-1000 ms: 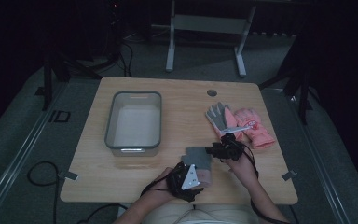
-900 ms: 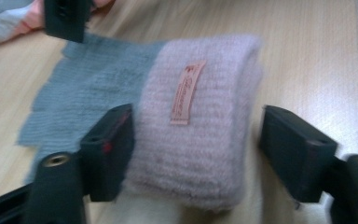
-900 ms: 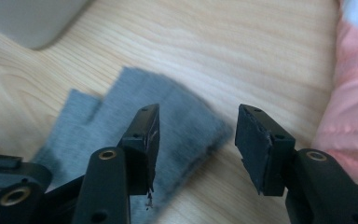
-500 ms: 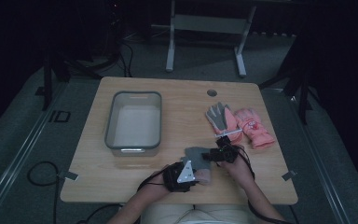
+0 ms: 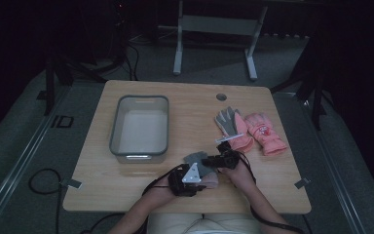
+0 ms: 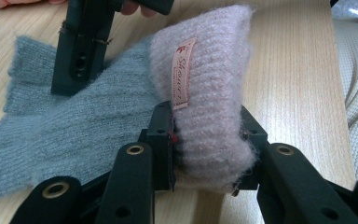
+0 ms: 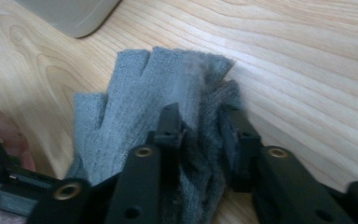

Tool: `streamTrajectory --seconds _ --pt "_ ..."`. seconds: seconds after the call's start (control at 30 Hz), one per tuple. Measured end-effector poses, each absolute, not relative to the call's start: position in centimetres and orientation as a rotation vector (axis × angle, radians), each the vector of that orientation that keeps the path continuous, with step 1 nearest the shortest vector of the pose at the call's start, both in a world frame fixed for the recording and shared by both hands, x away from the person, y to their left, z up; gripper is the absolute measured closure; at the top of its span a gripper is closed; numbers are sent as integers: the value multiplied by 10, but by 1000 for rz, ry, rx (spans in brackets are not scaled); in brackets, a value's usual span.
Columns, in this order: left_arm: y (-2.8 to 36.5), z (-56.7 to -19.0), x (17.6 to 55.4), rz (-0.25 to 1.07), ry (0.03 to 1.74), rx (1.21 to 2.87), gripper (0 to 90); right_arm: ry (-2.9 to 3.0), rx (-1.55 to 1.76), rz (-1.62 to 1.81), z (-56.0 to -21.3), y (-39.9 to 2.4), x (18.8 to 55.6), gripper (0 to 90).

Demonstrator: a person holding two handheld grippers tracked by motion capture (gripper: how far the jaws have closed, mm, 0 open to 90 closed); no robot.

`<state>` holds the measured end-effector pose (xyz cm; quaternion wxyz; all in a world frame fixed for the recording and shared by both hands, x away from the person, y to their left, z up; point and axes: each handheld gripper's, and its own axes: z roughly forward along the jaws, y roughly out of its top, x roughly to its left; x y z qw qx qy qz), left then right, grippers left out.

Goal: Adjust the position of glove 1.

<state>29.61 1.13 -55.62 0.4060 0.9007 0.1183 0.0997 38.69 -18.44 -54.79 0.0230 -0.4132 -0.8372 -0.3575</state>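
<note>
A knit glove with grey fingers (image 6: 74, 130) and a pale pink cuff (image 6: 205, 70) lies near the table's front edge (image 5: 195, 161). My left gripper (image 6: 207, 121) is shut on the cuff, which bulges up between its pads; its jaws have just been closing. In the high view the left gripper (image 5: 190, 178) sits at the cuff end. My right gripper (image 7: 201, 119) pinches a fold of the grey fabric (image 7: 135, 88) below the glove's fingers, its jaws also just closing. From above, the right gripper (image 5: 219, 158) is at the glove's far right side.
A grey bin (image 5: 114, 141) stands left of centre. A grey-palmed glove (image 5: 230, 122) and a pink glove (image 5: 265, 134) lie side by side at the right. A round hole (image 5: 221, 96) is in the table's far edge area.
My right gripper has come left and down onto the grey glove. The left hand has shifted slightly at the cuff.
</note>
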Motion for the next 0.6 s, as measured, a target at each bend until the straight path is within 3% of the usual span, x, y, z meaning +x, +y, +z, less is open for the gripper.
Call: streamTrajectory --seconds 0.17,0.6 --pt "15 -550 298 218 320 2285 671 -2633 -1258 -1152 -538 -184 382 760" --pt "23 -510 303 299 242 2323 676 -2641 -1174 -1314 -492 -188 378 760"
